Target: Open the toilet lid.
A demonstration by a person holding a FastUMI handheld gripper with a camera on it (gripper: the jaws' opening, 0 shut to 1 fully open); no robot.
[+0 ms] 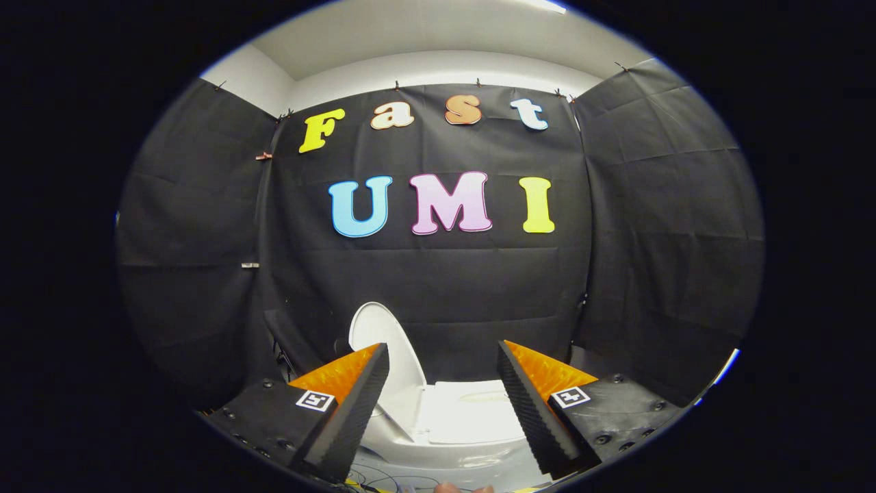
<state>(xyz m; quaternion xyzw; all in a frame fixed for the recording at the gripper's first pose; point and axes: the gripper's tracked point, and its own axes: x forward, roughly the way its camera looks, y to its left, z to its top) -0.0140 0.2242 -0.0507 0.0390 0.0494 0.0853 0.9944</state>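
Gripper view. Your gripper point(443, 352) has its fingers spread wide apart, with nothing between the ribbed pads and nothing held. Each finger point(349, 404) is black with an orange top face and a small square marker on its base.

The toilet point(452, 424) sits low and just beyond the fingers, seen through the gap between them. Its white lid point(383, 342) stands raised and tilted, leaning toward the left, its upper edge showing just behind your left fingertip. To the right of the lid lies a flat white top surface, the tank point(472, 411) as far as you can tell.

Nothing stands between the fingers and the toilet. A few thin cables point(383, 476) run near the toilet's base, at the near edge. A dark object point(287, 342) sits on the far left of the lid; what it is cannot be told.

Black cloth point(657, 226) hangs on three sides as the wall, with white wall and ceiling point(424, 41) above it.
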